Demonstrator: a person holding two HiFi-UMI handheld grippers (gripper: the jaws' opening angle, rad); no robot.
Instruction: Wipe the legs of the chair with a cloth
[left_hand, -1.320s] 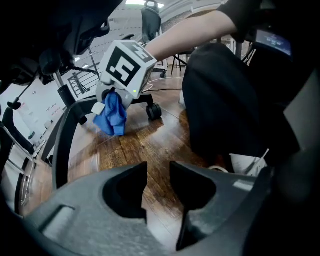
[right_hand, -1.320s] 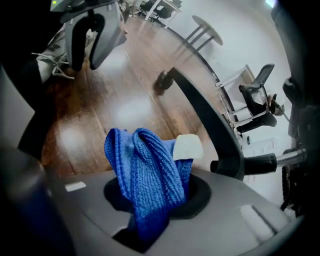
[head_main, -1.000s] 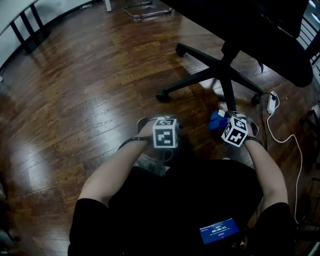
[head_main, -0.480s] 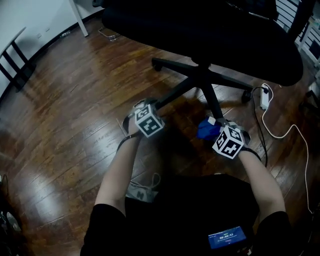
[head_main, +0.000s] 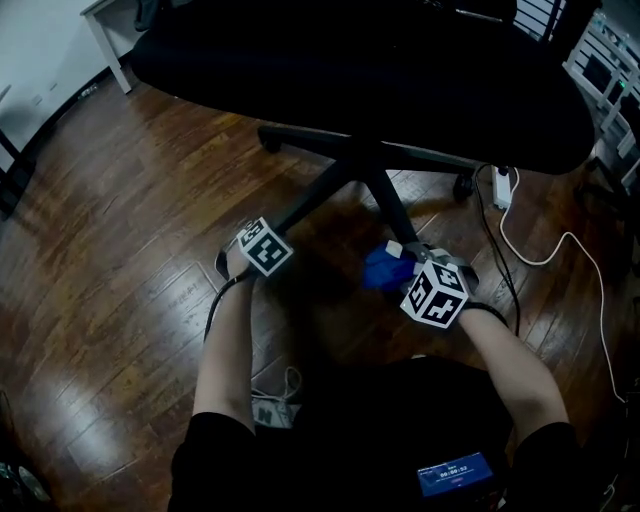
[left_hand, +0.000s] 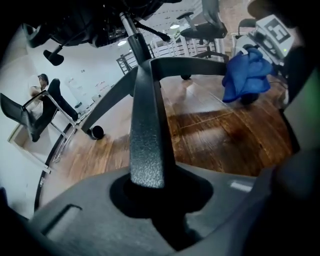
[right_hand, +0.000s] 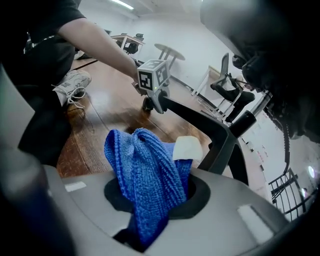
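**Blue cloth in the right tongs, left tongs on a chair leg**

The blue cloth (right_hand: 145, 175) hangs bunched from the right tongs (right_hand: 155, 200), whose jaws are closed on it, with folds spilling out above and below the grip. It sits out from the hub of the chair base (head_main: 362, 158) on the person's side, by the outer end of the leg that runs from the hub toward the right hand. No view settles whether cloth and leg touch.

The left tongs (left_hand: 150, 195) are clamped on another chair leg (left_hand: 147, 125), near the end farthest from the hub. Their jaws have just been closing, and the speckled black leg runs straight out from between them up to the hub.

The black seat (head_main: 380, 70) spreads above the hub. The base stands on a wooden floor (head_main: 130, 200). A white power strip (head_main: 503, 185) lies beyond the hub on the right-hand side.
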